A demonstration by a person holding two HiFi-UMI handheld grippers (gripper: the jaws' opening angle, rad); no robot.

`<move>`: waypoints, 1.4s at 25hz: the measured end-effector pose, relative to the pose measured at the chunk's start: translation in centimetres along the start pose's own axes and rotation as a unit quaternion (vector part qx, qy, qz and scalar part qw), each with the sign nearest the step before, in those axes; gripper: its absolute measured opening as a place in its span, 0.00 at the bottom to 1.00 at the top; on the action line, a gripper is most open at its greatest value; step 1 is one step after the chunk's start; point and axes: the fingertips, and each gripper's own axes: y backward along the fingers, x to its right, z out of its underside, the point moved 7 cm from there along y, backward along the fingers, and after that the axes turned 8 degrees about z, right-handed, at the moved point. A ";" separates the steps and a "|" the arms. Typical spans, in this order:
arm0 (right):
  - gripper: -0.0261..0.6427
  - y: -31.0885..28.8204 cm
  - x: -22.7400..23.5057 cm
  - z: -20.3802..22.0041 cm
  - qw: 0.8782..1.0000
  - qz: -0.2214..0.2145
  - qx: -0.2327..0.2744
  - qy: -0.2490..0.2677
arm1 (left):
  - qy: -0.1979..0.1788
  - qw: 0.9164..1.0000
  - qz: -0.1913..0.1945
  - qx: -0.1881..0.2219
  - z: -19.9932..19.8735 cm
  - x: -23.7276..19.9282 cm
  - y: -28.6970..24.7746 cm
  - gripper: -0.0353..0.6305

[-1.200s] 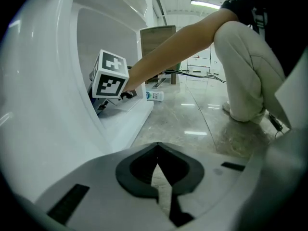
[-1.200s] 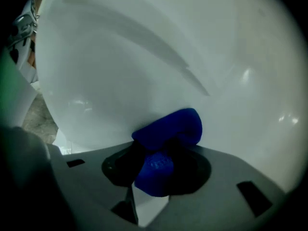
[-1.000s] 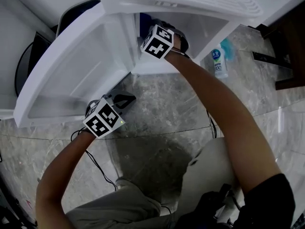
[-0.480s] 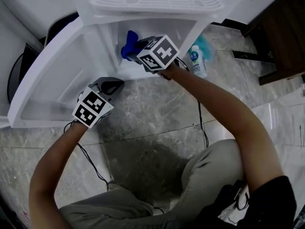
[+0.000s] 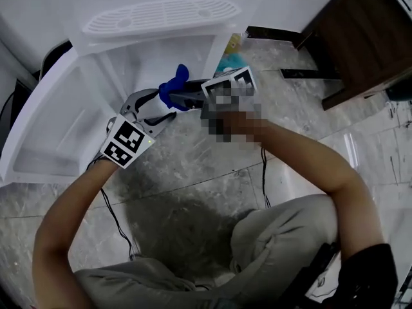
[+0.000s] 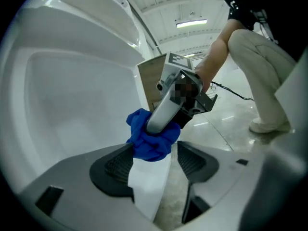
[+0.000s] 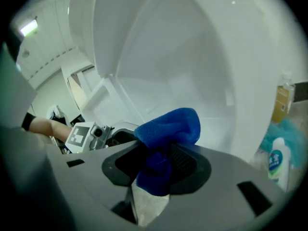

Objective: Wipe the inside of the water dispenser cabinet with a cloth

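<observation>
Nearest, my right claw (image 7: 161, 155): clenched on the blue cloth (image 7: 171, 124); my left claw (image 6: 155, 154): jaws just opening, spread, cloth's bunch between their tips, unpinched; beyond, white dispenser cabinet (image 5: 122, 76), door (image 5: 45, 127) swung wide; cloth at its mouth.

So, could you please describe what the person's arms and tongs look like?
The left tongs and right tongs are grey with black ribbed pads; each carries a white cube with black square markers. A thin black cable trails from each. The arms are bare; a black short sleeve shows on the right. The left tongs have just been opening, the cloth at their tips.
</observation>
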 end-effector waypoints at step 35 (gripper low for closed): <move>0.05 4.6 1.9 -0.7 0.990 0.019 0.044 0.132 | 0.008 0.998 0.049 -0.049 -0.8 -2.5 -3.2 0.31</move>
